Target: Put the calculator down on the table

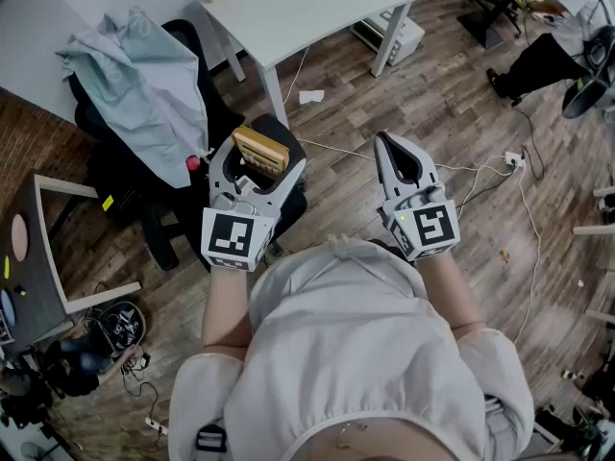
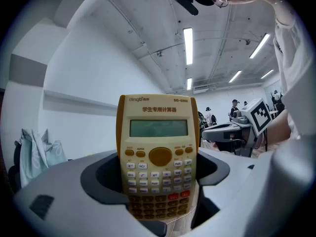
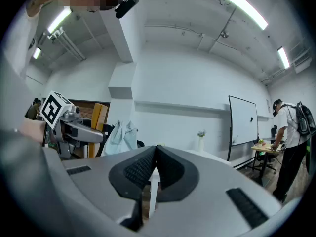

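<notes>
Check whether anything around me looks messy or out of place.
A pale cloth is heaped crookedly over the black chair. A scrap of paper lies on the floor by the white table, and a power strip with trailing cables sits out on the floorboards.

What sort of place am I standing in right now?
Likely an office or lab workroom: a white table, a whiteboard, a black office chair and long strip lights on the ceiling.

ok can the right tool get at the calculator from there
Probably yes: the calculator sticks up from the left tool, open air between them, though the shut right tool must open first.
</notes>
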